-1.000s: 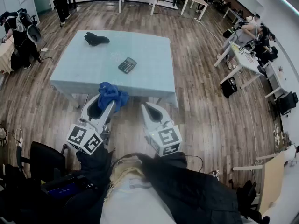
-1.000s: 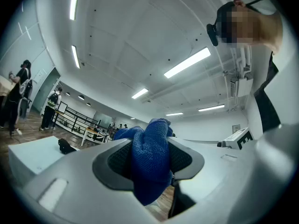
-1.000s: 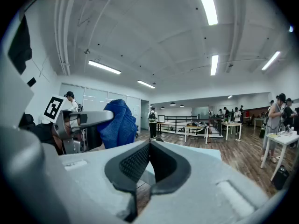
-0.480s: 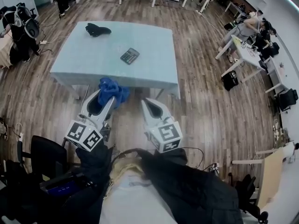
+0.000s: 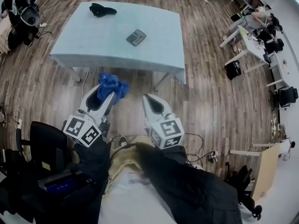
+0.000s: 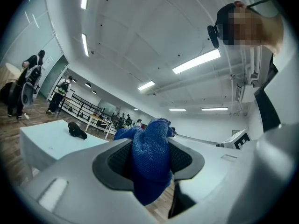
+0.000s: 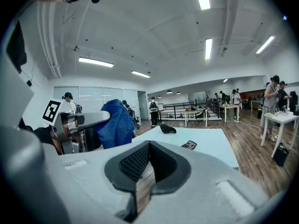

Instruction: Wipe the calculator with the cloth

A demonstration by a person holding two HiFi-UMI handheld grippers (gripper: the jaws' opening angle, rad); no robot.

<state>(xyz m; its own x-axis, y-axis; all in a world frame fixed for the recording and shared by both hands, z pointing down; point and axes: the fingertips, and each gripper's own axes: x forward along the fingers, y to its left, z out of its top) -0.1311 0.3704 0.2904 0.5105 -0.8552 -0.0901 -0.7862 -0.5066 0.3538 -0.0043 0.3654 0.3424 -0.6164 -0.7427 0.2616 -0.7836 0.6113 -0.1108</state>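
Note:
A dark calculator (image 5: 136, 37) lies on the pale blue table (image 5: 93, 45), right of its middle; it shows small in the right gripper view as well (image 7: 188, 145). My left gripper (image 5: 110, 93) is shut on a blue cloth (image 5: 112, 86), which bulges between its pads (image 6: 150, 160). It hangs over the wooden floor, short of the table's near edge. My right gripper (image 5: 146, 100) is beside it, shut with nothing between its jaws (image 7: 147, 161). Both grippers are well away from the calculator.
A black object (image 5: 102, 10) lies at the table's far left corner. Wooden floor surrounds the table. People and white desks (image 5: 250, 43) stand at the right, and a person with gear (image 5: 18, 17) at the far left. A black chair (image 5: 44, 146) is near my left side.
The view has drawn back: the table and calculator sit higher and farther in the head view. Both grippers keep their pose, the cloth still held in the left one.

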